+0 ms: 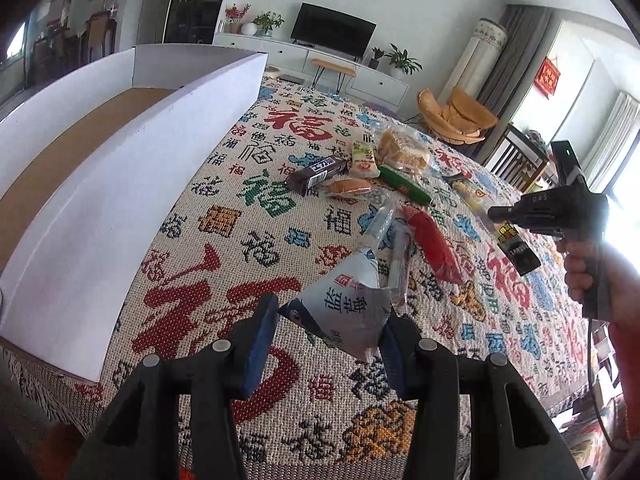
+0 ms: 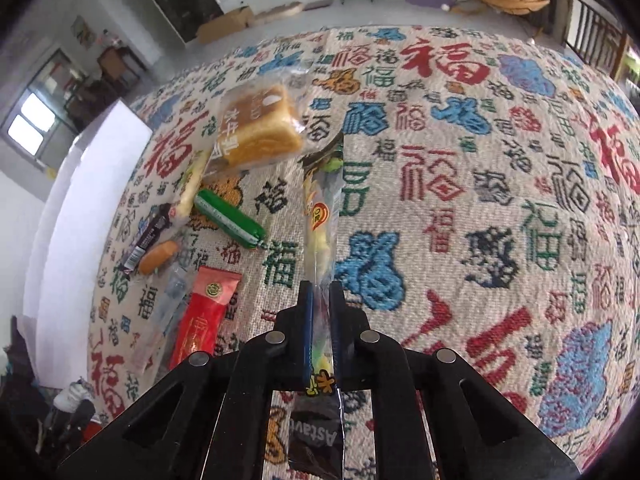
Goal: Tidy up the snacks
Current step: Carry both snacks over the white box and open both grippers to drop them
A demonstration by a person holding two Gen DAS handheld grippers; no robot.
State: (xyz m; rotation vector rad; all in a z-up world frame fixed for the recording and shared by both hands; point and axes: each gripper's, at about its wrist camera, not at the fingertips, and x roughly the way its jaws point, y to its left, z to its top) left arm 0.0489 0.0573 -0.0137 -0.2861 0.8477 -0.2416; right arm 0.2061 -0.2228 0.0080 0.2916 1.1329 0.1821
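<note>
Daylight is entering from the tall curtained window point(image 1: 612, 148) at the right of my left wrist view, and it is blowing out to white there. I am seeing soft, faint shadows on the woven character-patterned cloth point(image 1: 280, 240). Fisheye distortion is bending the white cardboard box wall point(image 1: 120, 200) and darkening the corners. The bagged sliced bread point(image 2: 256, 128) is appearing slightly blurred in my right wrist view.

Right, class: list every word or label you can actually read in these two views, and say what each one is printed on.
"蓝莓": blue-white pouch in the left gripper.
"Astav", cut off: long wrapper in the right gripper.
"福": woven cloth.
"水牛乳": bread bag.
Other wrappers: too blurred.
</note>
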